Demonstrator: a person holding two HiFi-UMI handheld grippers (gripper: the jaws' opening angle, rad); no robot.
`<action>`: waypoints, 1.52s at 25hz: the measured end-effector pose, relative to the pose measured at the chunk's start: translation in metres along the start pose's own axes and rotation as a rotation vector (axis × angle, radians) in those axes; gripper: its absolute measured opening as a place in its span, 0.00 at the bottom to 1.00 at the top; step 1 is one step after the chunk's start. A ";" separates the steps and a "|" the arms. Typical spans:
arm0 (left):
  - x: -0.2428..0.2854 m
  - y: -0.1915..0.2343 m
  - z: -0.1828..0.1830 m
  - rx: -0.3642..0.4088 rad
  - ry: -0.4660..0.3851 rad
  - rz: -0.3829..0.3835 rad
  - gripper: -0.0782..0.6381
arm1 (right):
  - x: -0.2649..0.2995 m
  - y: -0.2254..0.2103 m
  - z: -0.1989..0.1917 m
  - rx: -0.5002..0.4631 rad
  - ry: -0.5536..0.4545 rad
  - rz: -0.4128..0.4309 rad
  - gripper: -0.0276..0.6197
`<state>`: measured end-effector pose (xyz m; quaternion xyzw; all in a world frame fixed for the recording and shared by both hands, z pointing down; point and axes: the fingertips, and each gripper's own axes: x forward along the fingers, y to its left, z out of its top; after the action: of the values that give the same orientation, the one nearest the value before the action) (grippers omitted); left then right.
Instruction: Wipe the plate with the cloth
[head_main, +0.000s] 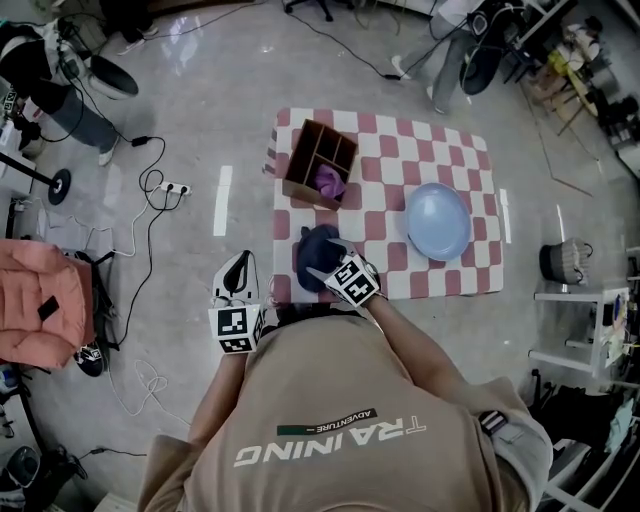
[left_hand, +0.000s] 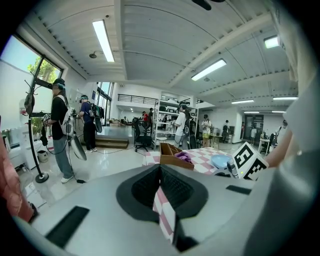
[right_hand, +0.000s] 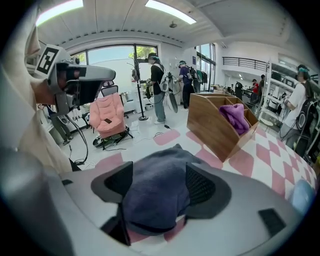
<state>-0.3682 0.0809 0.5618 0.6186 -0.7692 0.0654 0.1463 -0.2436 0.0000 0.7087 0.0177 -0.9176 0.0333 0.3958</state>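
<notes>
Cloth (head_main: 310, 245), dark blue, heaped at near edge of checked tablecloth (head_main: 400, 140), well apart from plate (head_main: 438, 221). Your right gripper (right_hand: 159, 182) straddles it, jaws spread wide, not yet biting; left gripper (left_hand: 160, 167) clenched, empty. Risks: shallow bite catches one fold, cloth slips out; deep bite pinches tablecloth too, dragging plate.
</notes>
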 end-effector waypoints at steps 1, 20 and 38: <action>0.000 0.000 0.000 0.000 0.000 -0.001 0.13 | 0.001 -0.001 -0.002 0.003 0.008 0.000 0.56; -0.007 0.013 -0.006 -0.006 0.010 -0.002 0.13 | 0.025 -0.007 -0.024 -0.007 0.081 -0.029 0.51; 0.002 0.003 0.003 0.034 0.000 -0.098 0.13 | -0.015 -0.003 0.015 -0.066 0.023 -0.099 0.22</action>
<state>-0.3722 0.0793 0.5601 0.6577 -0.7369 0.0714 0.1386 -0.2438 -0.0044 0.6877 0.0496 -0.9116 -0.0163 0.4078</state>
